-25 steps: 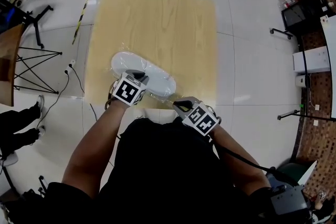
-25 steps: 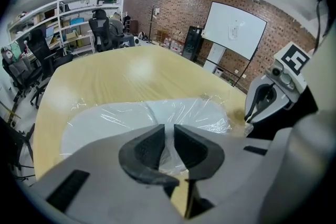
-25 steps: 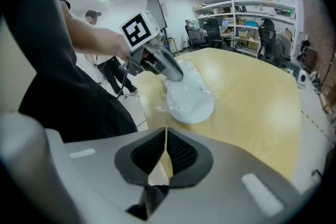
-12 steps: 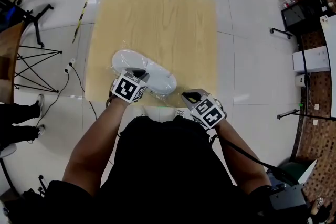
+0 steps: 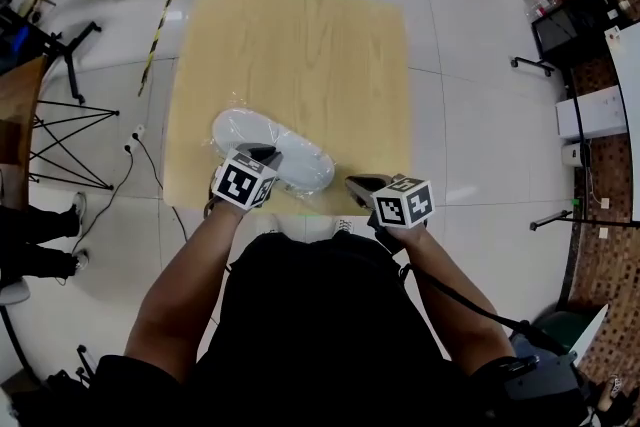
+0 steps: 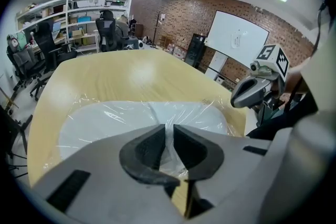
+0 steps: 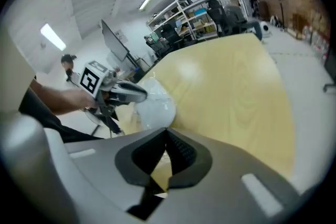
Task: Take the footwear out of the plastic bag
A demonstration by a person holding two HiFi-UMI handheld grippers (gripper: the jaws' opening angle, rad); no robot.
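Here, plastic bag (image 5: 270, 147) at table (image 5: 300, 45) edge.

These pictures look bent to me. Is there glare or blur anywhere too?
Head view: sharp and evenly lit, with the floor seams bowing outward. Left gripper view: fisheye with dark corners, bright streaks of glare on the plastic bag, and a pale sheen on the table. Right gripper view: tilted, the softest of the three, with the same dark corners.

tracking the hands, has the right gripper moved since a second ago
Yes: the right gripper has slid right along the pale wooden table's near edge, away from the clear plastic bag.
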